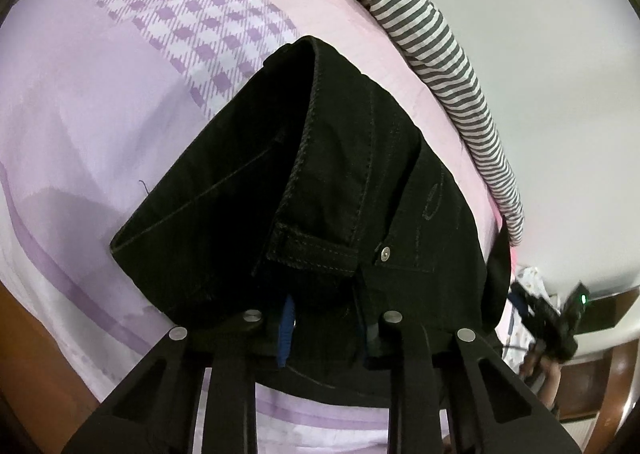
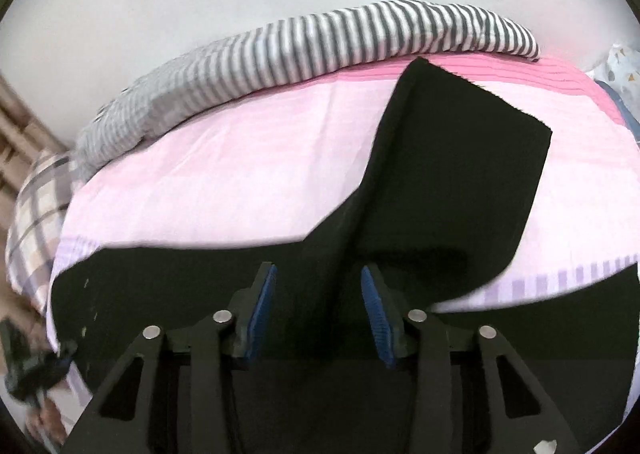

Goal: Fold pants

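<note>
On the bed, the black pants lie part-folded; the left gripper clamps their waistband, the right gripper hovers spread above a leg. Next, likely, comes pinching that leg.

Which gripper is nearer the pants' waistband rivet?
Left. The left gripper is clamped on the black pants at the waistband, just below the rivet. The right gripper stands open over a plain stretch of the pants, no rivet in its view.
</note>
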A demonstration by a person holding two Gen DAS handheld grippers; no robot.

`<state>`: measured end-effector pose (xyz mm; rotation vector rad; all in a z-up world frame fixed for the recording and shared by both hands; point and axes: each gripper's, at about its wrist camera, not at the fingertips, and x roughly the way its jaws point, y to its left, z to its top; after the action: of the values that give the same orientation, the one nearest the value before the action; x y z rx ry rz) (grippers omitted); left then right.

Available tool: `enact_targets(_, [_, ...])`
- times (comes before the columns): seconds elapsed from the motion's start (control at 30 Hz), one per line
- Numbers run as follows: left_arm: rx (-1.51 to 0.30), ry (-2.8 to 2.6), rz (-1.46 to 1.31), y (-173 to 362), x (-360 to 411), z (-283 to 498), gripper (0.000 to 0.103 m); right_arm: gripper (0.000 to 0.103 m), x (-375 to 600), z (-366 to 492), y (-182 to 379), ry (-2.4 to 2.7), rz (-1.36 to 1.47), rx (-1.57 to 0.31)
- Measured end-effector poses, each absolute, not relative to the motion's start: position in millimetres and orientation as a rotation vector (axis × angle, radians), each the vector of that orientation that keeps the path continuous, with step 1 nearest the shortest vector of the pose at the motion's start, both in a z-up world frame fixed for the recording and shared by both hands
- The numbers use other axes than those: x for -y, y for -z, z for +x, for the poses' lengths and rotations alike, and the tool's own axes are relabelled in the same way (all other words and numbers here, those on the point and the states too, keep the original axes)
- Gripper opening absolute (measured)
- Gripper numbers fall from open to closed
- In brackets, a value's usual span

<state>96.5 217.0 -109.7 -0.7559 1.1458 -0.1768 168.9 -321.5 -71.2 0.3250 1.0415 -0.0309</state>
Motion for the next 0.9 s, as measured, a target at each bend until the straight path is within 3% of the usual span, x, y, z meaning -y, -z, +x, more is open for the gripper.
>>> enact_targets(0.13, [-1.152,0.177,-0.757,110.5,-218.1,96.4,0.024,0.035,335.8,197.6,82.6,0.095,0.374,-1.086])
enact_targets(0.27, [-1.156,0.174,-0.754,109.4,-217.6,98.3,0.024,0.010,339.9,210.0,91.9,0.088,0.405,-1.133])
enact_targets(0.33, [-1.156,0.171,-0.752,107.4,-217.9,99.3,0.024,0.005,340.7,205.5,87.0,0.089,0.392,-1.109])
enact_targets(0.63, [-1.135,0.215,-0.669,77.4,-225.3,105.7,0.020,0.004,375.5,117.3,28.8,0.172,0.381,-0.967])
enact_targets(0.9, [-1.200,0.224,-0.512,77.3,-228.3,107.6,0.020,0.003,372.6,21.0,45.5,0.186,0.474,-0.976])
